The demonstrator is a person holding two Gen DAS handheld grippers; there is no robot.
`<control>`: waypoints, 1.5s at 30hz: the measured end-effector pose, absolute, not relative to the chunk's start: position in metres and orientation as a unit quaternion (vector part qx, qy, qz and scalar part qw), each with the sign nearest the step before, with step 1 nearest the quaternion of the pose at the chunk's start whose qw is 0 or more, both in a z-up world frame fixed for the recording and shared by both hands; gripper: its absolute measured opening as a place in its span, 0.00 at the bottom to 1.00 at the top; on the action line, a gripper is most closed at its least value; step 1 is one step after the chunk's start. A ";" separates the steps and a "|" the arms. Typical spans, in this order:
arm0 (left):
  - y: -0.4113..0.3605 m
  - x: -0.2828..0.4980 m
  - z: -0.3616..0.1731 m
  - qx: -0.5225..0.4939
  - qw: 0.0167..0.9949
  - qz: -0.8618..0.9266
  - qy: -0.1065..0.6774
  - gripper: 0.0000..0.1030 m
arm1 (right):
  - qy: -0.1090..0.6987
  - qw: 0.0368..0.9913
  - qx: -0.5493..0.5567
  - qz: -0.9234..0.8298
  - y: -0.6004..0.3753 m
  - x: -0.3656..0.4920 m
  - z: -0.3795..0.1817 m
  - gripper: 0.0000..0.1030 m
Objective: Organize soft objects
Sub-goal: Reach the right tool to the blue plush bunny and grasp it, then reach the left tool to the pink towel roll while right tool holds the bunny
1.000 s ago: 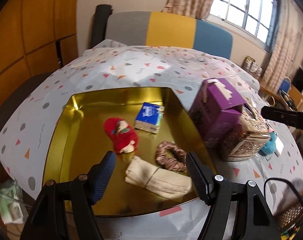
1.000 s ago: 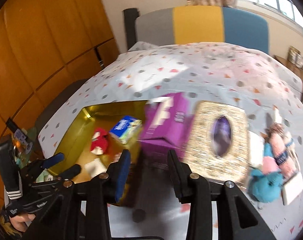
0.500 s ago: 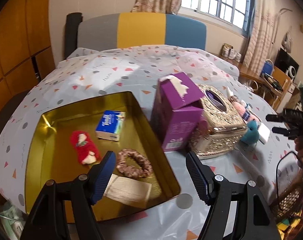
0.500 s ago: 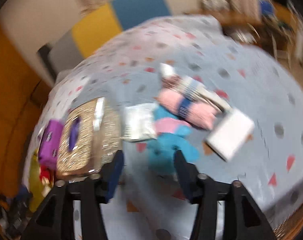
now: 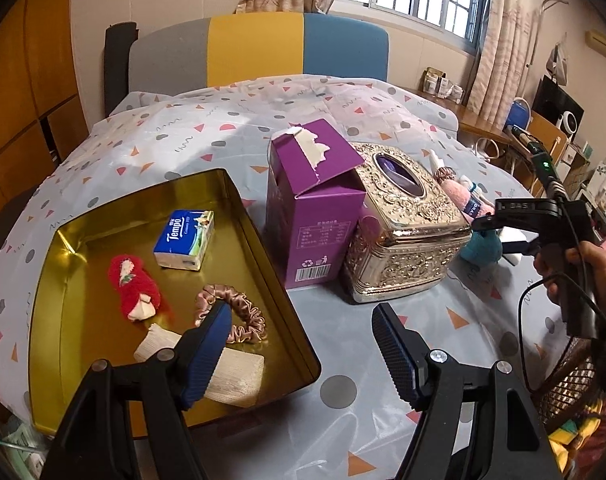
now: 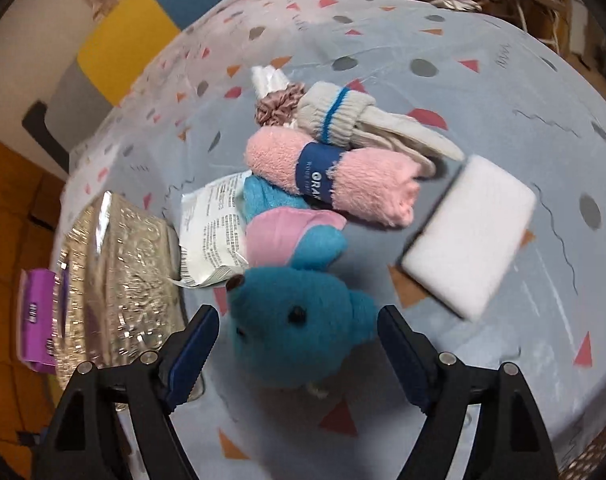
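**A:** Polka-dot cloth over the bench [image 6: 483, 60], and everything loose is crammed in one heap. Right tool [image 6: 299, 344] has just been spreading its jaws, now wide either side of the blue plush toy [image 6: 295, 328], pads not touching. My worry: the plush leans on the pink towel roll [image 6: 335, 176] and a white packet [image 6: 211, 228], so a sloppy pinch could drag those along.

**B:** Fair. White sponge block [image 6: 471, 236] sits just beside too. Left tool [image 5: 299, 344] hangs open and empty above the gold tray's [image 5: 263, 240] near corner.

**A:** Tray holds a tissue pack [image 5: 185, 239], red sock [image 5: 135, 288], pink scrunchie [image 5: 233, 312] and cream cloth [image 5: 239, 372].
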State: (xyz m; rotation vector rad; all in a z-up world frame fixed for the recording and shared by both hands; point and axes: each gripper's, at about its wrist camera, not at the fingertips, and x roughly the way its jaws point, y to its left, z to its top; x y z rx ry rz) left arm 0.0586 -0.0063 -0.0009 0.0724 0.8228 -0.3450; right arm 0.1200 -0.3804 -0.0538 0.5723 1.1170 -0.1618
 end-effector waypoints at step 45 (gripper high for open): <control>-0.297 0.195 0.003 0.097 0.786 -0.265 0.551 0.76 | 0.328 0.879 0.304 -0.168 -0.444 0.036 0.009 0.53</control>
